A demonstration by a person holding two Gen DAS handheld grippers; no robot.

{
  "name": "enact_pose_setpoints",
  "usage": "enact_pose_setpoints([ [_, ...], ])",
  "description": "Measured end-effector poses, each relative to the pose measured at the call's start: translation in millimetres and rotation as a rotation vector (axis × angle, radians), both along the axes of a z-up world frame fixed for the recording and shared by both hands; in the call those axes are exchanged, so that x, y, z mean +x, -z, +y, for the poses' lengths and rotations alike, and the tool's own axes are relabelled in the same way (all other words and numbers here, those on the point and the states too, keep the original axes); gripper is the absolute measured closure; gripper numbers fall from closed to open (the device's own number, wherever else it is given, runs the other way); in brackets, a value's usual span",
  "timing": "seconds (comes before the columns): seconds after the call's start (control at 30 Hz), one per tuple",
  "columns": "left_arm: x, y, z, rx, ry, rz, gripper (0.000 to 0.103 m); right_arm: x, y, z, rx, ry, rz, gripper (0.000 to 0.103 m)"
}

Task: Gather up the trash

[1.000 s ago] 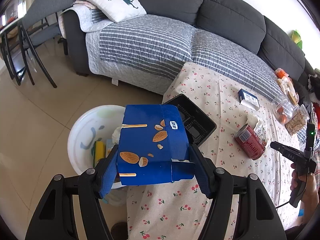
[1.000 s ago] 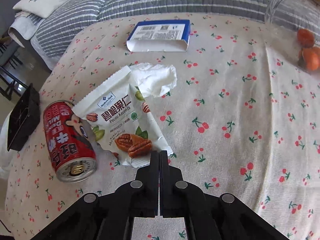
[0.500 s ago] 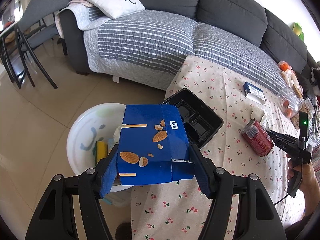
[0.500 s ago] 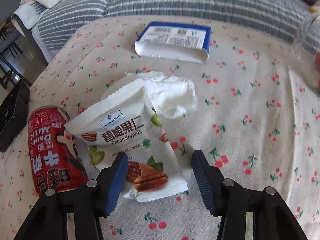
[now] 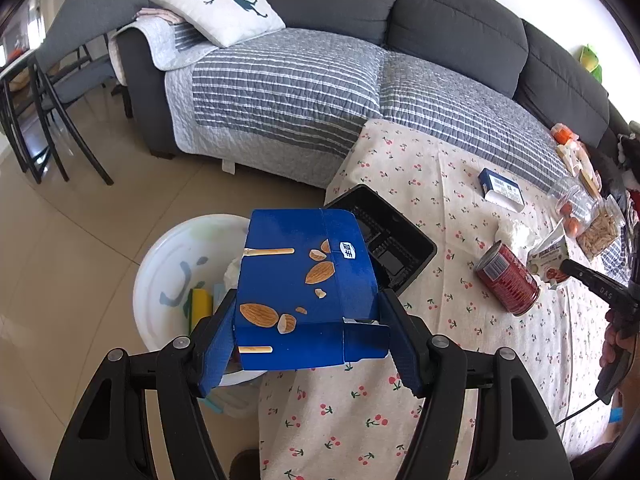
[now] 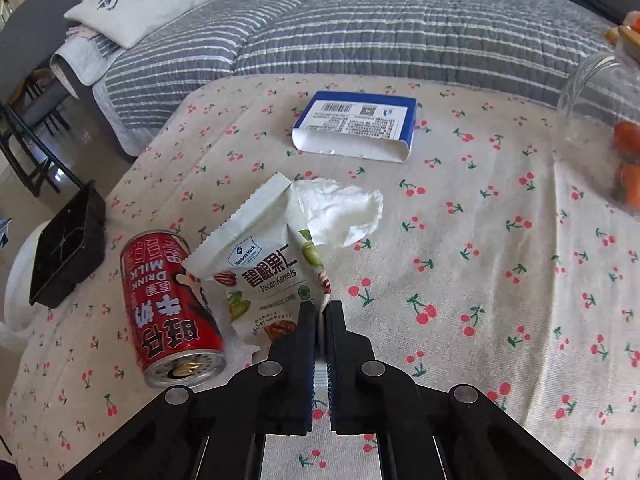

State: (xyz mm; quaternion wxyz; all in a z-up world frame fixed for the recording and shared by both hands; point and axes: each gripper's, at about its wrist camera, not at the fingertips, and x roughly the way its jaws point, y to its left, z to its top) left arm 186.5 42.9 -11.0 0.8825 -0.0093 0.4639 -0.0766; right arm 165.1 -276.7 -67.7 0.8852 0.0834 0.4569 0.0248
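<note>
The left claw (image 5: 310,334) clamps the blue snack box (image 5: 306,292) above the white bin (image 5: 168,272), ready to drop; the right claw (image 6: 318,320) has just been closing, pinching the pecan packet's (image 6: 264,268) corner to lift it.

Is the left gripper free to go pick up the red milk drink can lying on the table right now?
Probably not yet. The left gripper is shut on a blue cardboard snack box above the white plastic bin. The red can lies unobstructed, but the box must be dropped first.
</note>
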Motion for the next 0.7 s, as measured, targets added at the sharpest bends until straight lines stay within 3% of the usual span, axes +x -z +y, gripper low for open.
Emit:
enact_pose_setpoints([
  [0.27, 2, -2, 15, 0.013, -0.035, -0.037, 0.032, -20, -44, 3, 0.031, 0.024, -0.089, 0.1],
  [0.57, 19, 13, 61, 0.042, -0.112, -0.081, 0.032, -23, -79, 69, 0.042, -0.1, -0.173, 0.1],
  [0.7, 30, 22, 78, 0.056, -0.131, -0.094, 0.025, -20, -81, 96, 0.048, -0.146, -0.183, 0.1],
])
